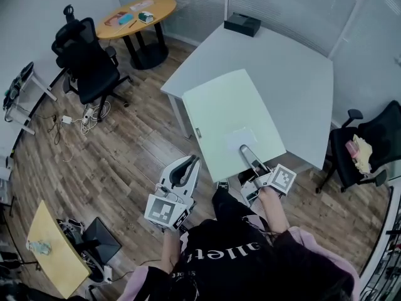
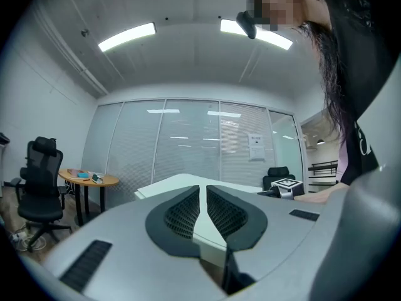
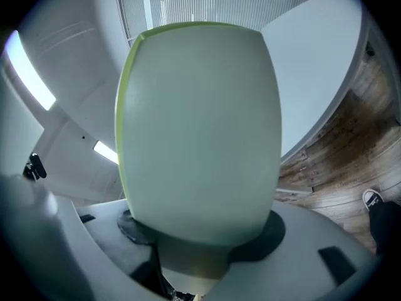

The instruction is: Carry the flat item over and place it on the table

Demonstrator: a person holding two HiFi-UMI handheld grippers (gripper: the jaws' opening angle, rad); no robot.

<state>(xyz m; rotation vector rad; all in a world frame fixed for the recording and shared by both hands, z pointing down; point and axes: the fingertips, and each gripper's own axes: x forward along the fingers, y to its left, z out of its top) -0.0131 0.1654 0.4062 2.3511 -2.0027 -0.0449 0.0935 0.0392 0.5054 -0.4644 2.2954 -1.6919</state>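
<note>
Cool, even light falls from ceiling strips (image 2: 127, 36) (slightly glaring), with fisheye bending and dark corners.

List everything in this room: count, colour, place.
flat board: one, pale green, centre, reaching over the big table's near side
big table: one, white, upper right
box: one, black, far end of the big table
round table: one, wooden, top left, small items on it
office chairs: two, black, one by the round table, one at the right edge
small table: one, yellow, bottom left
left claw: one, white, low centre, shut and empty
right claw: one, white, shut on the flat board's near edge
</note>
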